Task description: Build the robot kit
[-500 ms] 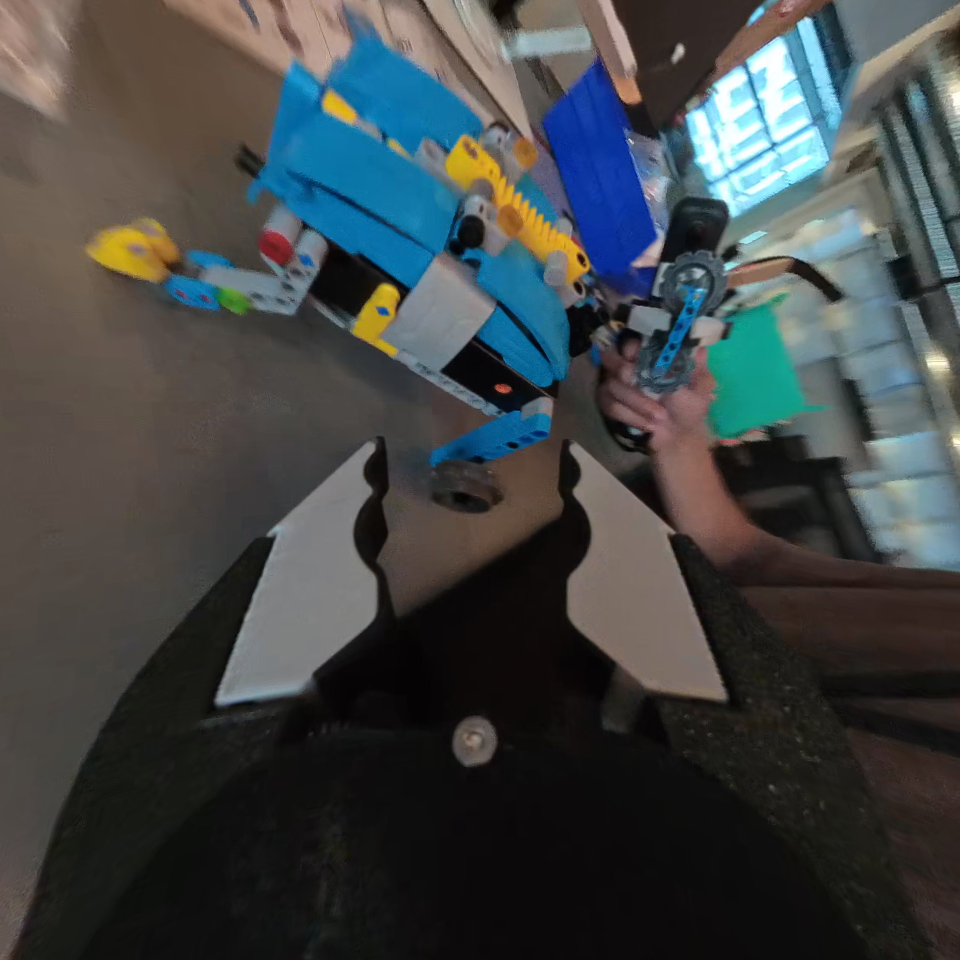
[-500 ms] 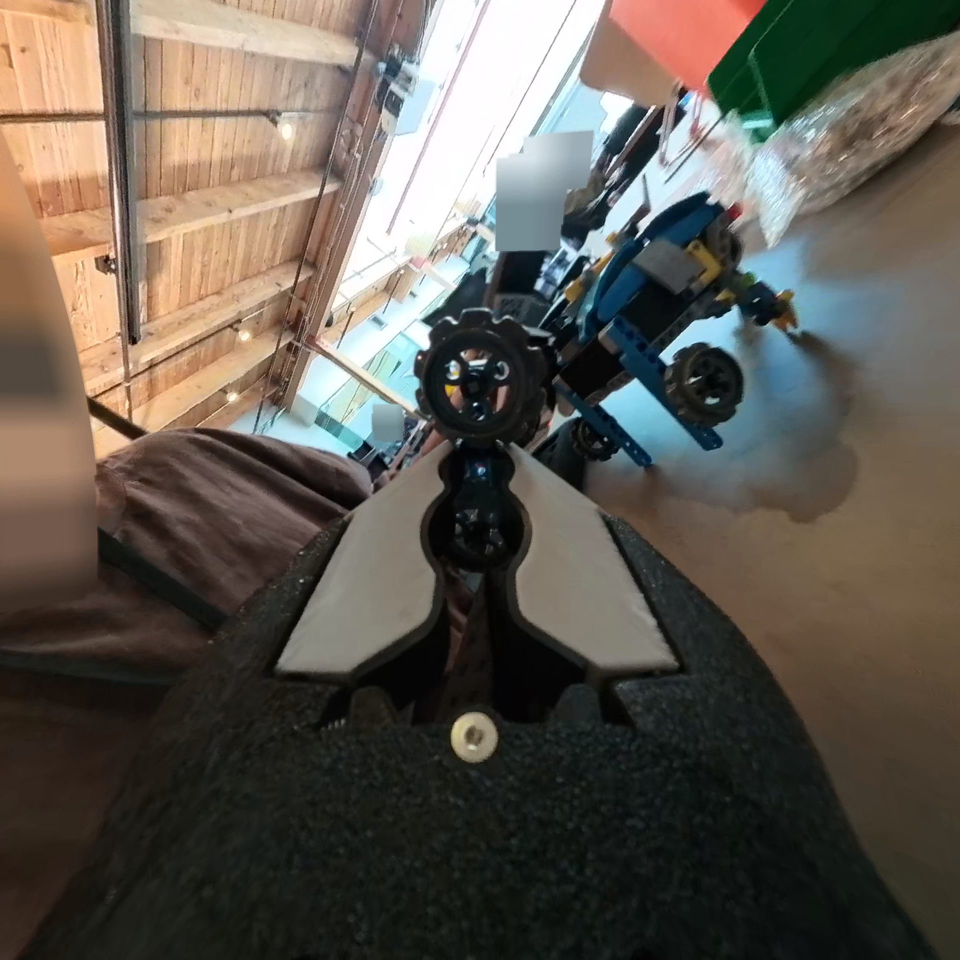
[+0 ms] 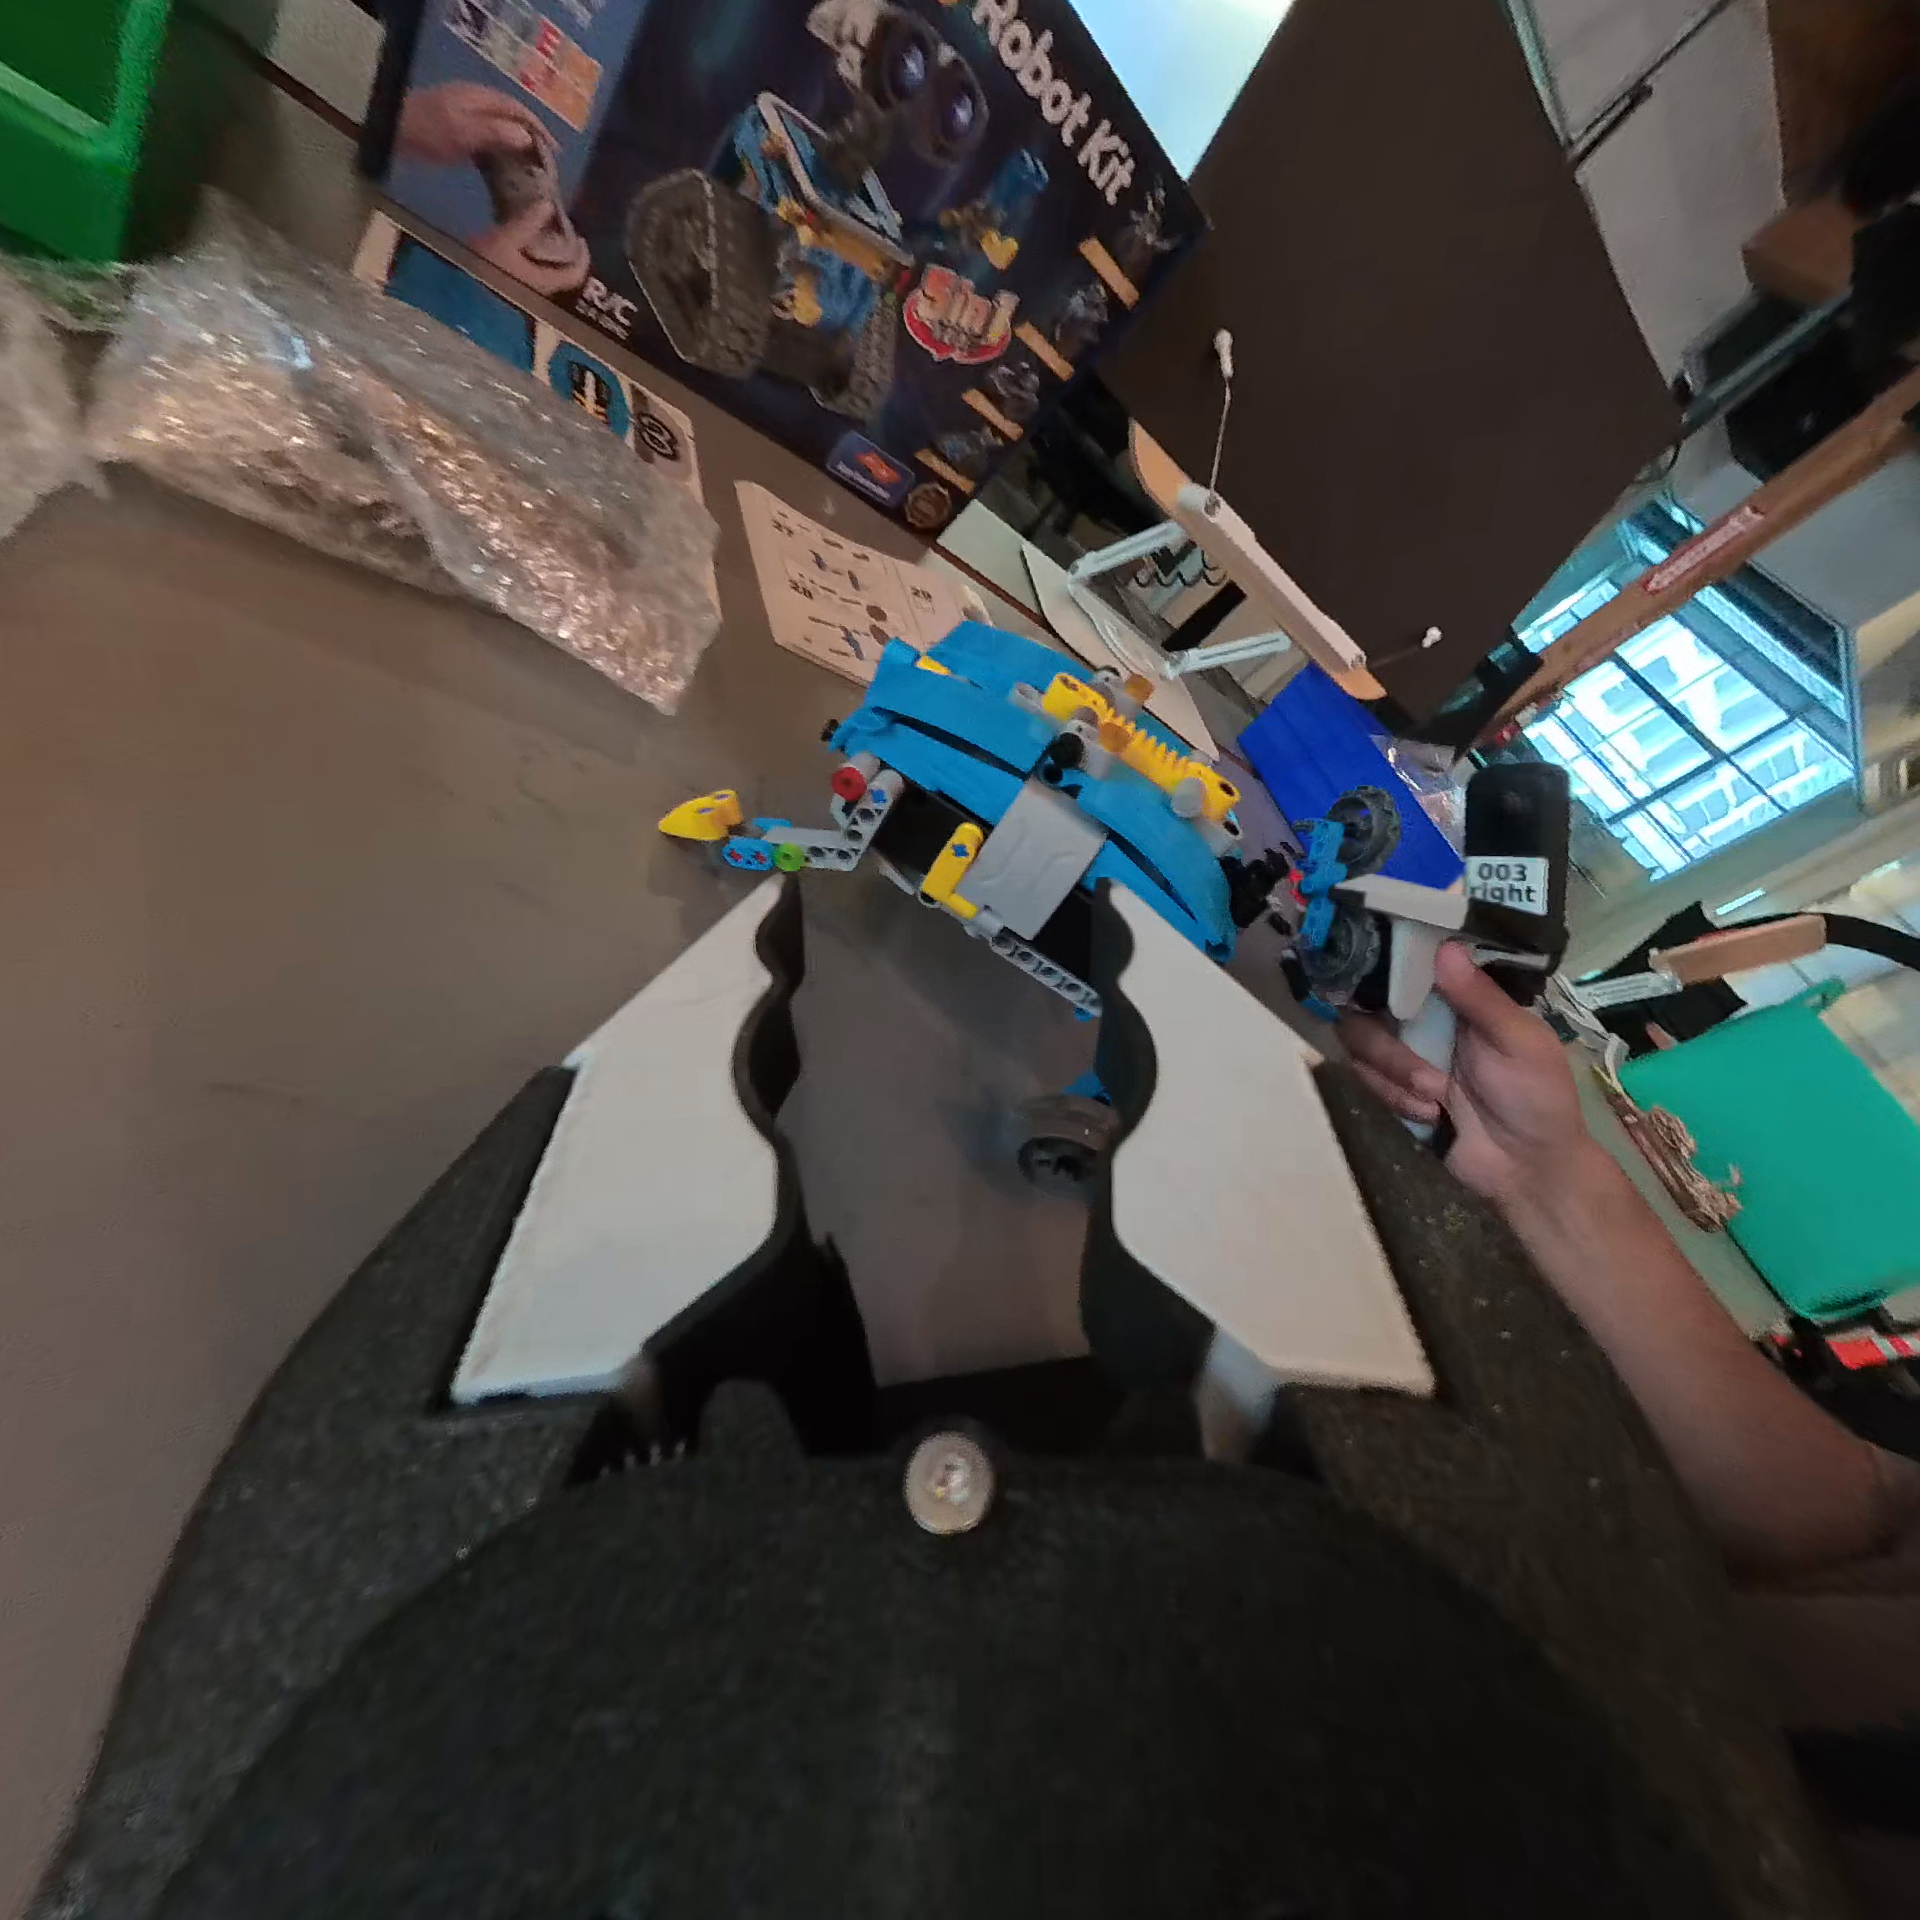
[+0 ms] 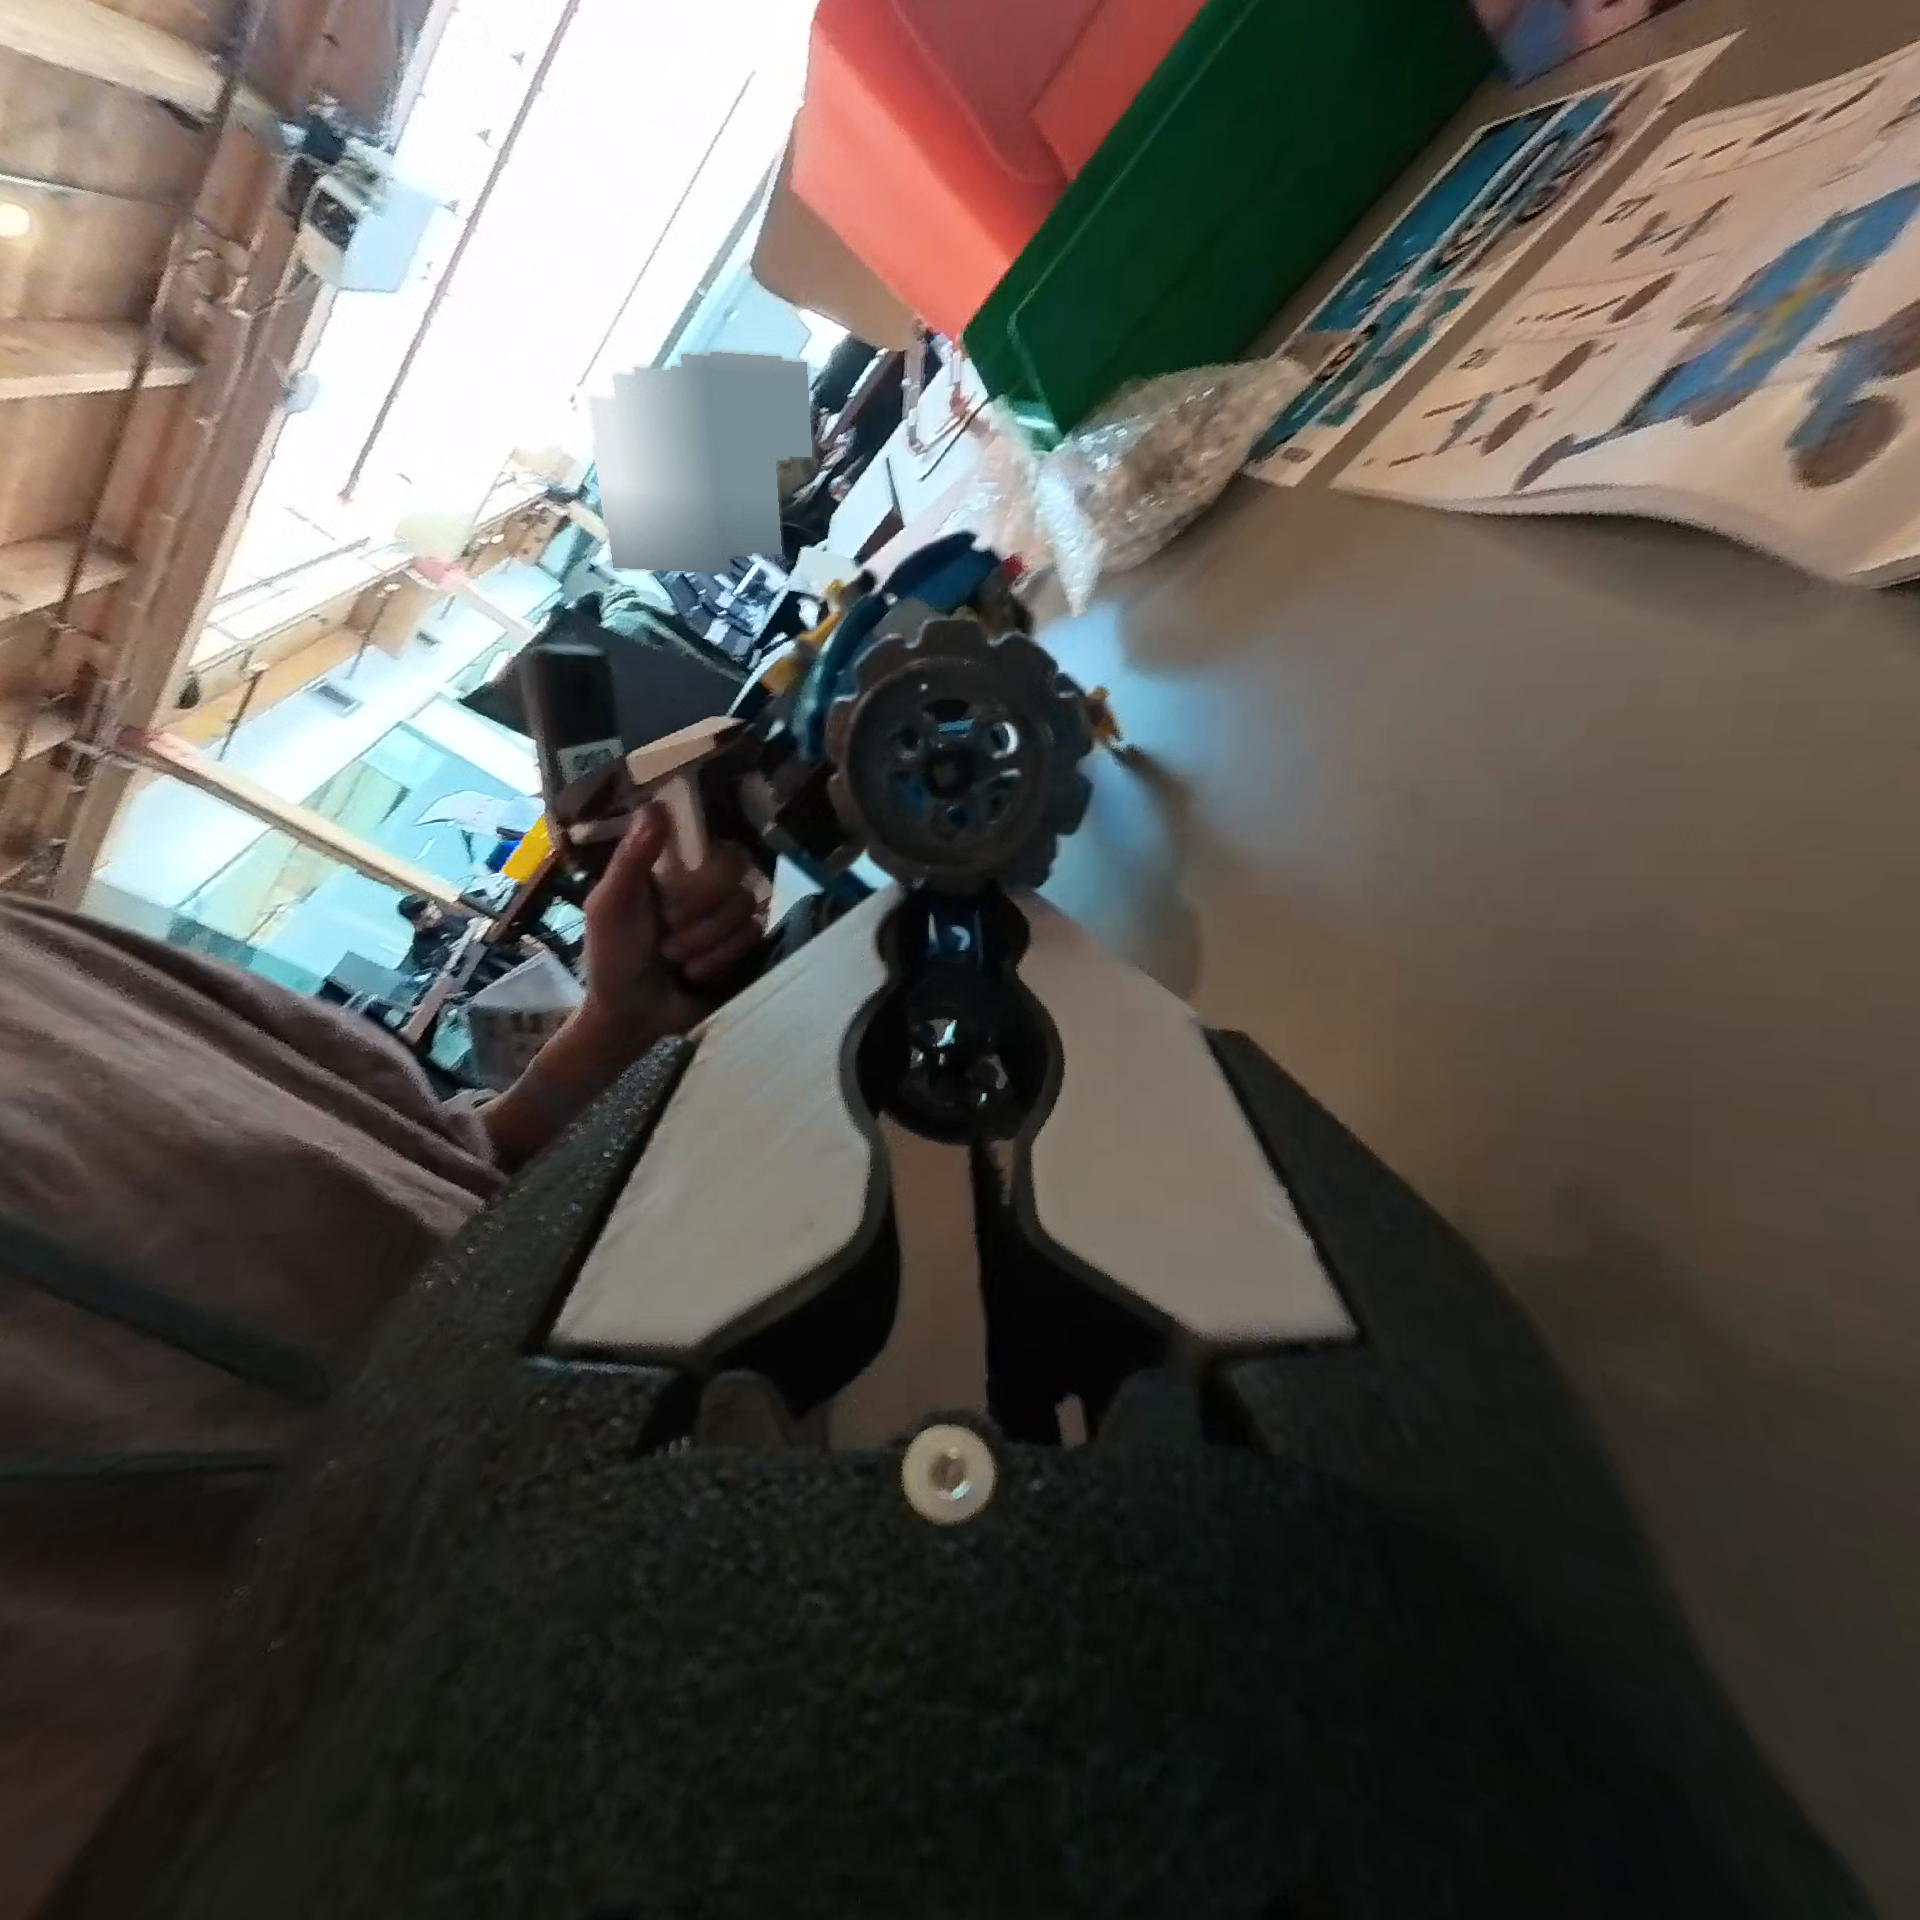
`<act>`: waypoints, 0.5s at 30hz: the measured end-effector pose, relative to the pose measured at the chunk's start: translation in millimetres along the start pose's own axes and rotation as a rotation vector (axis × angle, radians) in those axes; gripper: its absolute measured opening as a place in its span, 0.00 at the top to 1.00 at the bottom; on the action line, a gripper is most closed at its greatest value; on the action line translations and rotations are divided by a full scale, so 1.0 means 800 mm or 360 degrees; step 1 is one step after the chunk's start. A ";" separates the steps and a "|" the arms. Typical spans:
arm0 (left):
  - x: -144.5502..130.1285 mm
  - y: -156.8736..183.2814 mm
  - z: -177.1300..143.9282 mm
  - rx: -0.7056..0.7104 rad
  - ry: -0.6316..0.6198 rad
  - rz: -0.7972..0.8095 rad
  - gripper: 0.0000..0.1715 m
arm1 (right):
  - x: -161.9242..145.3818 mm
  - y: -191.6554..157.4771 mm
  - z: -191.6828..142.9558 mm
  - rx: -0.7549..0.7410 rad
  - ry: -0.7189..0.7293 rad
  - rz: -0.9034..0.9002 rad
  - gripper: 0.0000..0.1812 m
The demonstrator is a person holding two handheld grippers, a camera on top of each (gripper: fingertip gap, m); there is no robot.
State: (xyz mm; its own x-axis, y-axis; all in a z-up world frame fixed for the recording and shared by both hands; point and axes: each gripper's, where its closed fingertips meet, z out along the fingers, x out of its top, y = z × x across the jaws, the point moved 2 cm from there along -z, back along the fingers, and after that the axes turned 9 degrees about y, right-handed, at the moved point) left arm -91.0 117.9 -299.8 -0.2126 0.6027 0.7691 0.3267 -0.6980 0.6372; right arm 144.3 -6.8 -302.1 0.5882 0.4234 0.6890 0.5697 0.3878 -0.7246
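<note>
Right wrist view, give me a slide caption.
Right gripper clamps a blue beam with toothed wheels, near a blue brick vehicle.

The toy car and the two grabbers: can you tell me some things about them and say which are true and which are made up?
1. The right gripper is shut on a wheel piece. True.
2. The left gripper is squeezing the toy car. False: its fingers are spread apart with nothing between them, short of the car.
3. The toy car is mostly red. False: it is mostly blue, with yellow and grey parts.
4. A green bin sits next to a red bin on the table. True.
5. A loose small wheel lies on the table near the left gripper. True.
</note>
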 end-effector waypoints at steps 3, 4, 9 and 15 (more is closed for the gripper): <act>0.001 -0.005 0.000 0.0077 0.0025 0.0049 0.68 | 0.008 0.011 0.001 -0.0076 0.0025 -0.0006 0.95; 0.000 -0.007 0.001 0.0113 0.0017 0.0064 0.68 | 0.009 0.013 0.001 -0.0078 0.0026 0.0003 0.95; -0.005 -0.018 0.006 0.0233 -0.0028 0.0102 0.69 | 0.006 0.028 -0.007 -0.0079 0.0036 0.0115 0.95; 0.005 -0.017 0.000 0.0270 0.0081 0.0180 0.70 | 0.000 0.038 -0.017 -0.0059 0.0048 0.0305 0.95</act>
State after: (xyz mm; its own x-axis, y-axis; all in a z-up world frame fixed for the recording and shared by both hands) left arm -96.0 129.8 -305.4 -0.2108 0.5008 0.8395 0.5004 -0.6825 0.5328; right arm 169.0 -6.1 -324.0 0.7044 0.4617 0.5391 0.4661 0.2720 -0.8419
